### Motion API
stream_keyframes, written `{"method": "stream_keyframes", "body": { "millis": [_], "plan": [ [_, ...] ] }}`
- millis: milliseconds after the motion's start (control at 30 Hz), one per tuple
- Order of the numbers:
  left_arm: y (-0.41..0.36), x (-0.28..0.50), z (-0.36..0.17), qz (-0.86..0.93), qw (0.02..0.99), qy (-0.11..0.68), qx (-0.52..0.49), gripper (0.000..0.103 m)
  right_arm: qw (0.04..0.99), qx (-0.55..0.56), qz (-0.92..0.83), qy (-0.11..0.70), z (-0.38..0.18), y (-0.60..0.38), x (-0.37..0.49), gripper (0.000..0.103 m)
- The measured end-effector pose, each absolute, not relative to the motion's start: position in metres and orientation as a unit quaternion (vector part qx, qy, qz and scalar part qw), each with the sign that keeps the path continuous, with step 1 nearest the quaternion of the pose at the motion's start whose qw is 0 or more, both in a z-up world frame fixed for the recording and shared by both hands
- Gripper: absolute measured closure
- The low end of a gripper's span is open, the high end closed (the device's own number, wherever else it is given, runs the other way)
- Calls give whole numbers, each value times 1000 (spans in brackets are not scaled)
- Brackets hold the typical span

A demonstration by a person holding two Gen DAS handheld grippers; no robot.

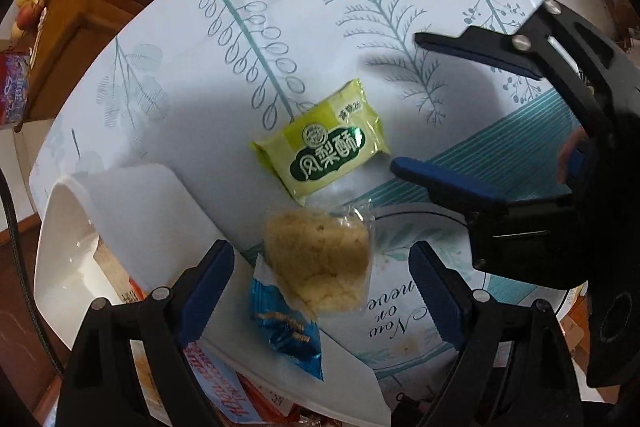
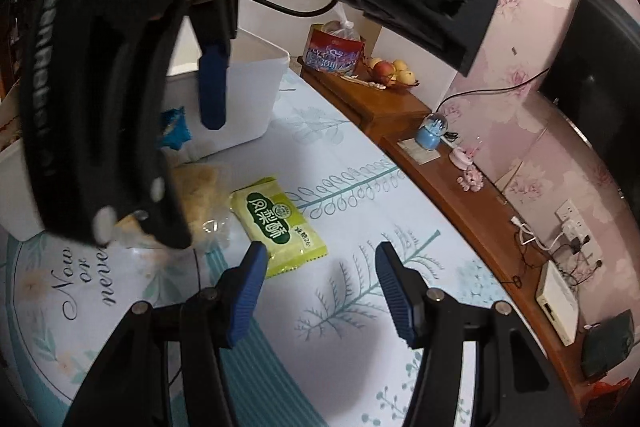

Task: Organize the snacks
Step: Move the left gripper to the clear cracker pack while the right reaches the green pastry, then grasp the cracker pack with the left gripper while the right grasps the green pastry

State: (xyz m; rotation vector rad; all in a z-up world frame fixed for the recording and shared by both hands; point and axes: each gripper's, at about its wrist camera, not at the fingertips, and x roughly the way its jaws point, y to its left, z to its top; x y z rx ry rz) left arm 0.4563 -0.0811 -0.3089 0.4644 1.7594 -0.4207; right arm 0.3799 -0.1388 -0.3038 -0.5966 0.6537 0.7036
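A flat yellow-green snack packet [image 1: 320,141] bears dark green characters.

This is a home living room. Pink floral wallpaper [image 2: 516,131] backs a long wooden sideboard [image 2: 400,107] holding a bowl of fruit [image 2: 394,71], a blue snow globe [image 2: 432,129] and trinkets, beside a dark television [image 2: 596,75]. A leaf-print tablecloth [image 2: 360,187] covers the table.
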Motion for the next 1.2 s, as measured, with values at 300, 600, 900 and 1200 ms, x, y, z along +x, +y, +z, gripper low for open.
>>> {"method": "stream_keyframes", "body": {
  "millis": [300, 600, 900, 1200],
  "plan": [
    [-95, 459, -326, -172, 586, 759, 227, 22, 831, -271, 364, 322, -315, -133, 388, 48],
    [-99, 472, -326, -166, 588, 759, 226, 39, 821, -254, 396, 323, -318, -128, 396, 53],
    [-94, 483, -322, -163, 586, 767, 203, 44, 808, -254, 410, 338, -321, -121, 398, 73],
    [-92, 488, -326, -157, 564, 785, 200, 44, 807, -259, 377, 373, -324, -139, 391, 95]
  ]
}}
